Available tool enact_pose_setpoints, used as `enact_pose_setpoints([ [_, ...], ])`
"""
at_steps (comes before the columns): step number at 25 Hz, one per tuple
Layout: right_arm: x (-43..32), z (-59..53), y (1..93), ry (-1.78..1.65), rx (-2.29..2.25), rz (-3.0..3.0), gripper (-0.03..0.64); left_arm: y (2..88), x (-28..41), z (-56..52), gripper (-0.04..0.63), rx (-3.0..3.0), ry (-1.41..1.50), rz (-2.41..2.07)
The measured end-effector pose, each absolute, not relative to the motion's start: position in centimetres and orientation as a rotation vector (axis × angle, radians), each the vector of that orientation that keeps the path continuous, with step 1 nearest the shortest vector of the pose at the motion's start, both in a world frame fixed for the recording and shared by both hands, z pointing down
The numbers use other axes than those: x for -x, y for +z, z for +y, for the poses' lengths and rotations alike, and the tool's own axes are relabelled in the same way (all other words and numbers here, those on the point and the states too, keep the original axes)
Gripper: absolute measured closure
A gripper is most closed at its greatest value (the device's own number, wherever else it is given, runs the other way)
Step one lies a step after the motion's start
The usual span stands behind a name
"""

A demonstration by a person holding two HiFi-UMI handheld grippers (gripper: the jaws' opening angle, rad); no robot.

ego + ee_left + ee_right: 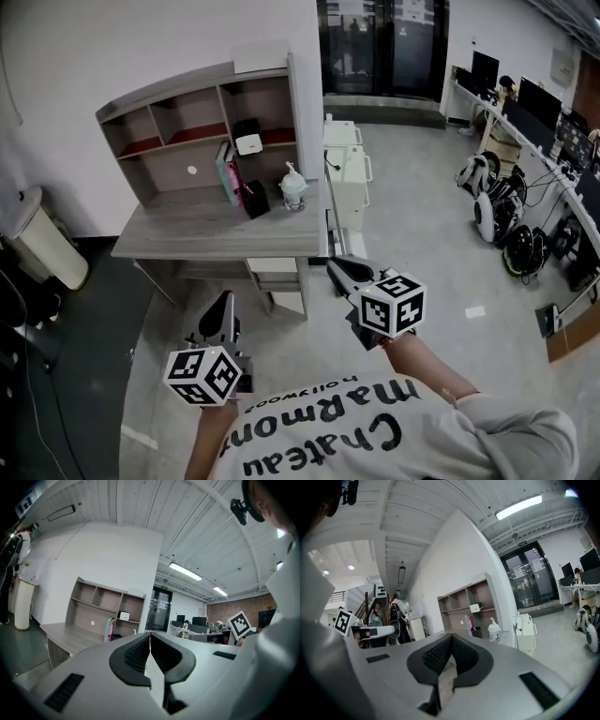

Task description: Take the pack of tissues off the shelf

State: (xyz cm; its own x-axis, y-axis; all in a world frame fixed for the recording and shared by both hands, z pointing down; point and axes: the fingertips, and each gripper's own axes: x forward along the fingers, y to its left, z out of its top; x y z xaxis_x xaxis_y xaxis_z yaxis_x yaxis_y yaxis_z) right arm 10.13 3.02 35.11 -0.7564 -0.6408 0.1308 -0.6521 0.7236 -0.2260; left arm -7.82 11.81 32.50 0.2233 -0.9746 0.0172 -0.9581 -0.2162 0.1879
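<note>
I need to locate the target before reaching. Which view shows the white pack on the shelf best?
The head view: the white pack sits unobstructed on a board in the right-hand compartment of the shelf, seen from above. Both gripper views show it only as a small, distant white shape beyond the jaws.

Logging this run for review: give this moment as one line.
left hand-held gripper: shut, empty | right hand-held gripper: shut, empty | white boxy tissue pack: on grey wooden shelf, untouched

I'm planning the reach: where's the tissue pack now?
Head view, upper centre: the tissue pack sits in the shelf's right compartment, on the ledge just above the books and black box standing on the desk.
</note>
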Motion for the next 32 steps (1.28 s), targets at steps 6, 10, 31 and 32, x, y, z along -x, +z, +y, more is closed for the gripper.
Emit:
enact_pose_setpoints([
  [6, -8.1, 1.8, 35.8, 0.413, -1.052, -2.861, 0.604, 33.5, 10.1, 11.0, 0.577, -2.284, -0.162, -1.877],
  [10, -6.9, 1.4, 36.9, 0.43, -1.021, -2.845, 0.604, 34.5, 10.9, 10.6, 0.577, -2.26, -0.159, -1.873],
  [31, -2.9, 1.3, 41.1, 0.587, -0.892, -2.759, 0.604, 39.8, 13.3, 11.1, 0.577, -2.098, -0.129, -1.85],
  [32, -3.0, 1.3, 41.4, 0.598, -0.894, -2.75, 0.604, 40.1, 13.2, 11.0, 0.577, -2.094, -0.131, -1.839],
])
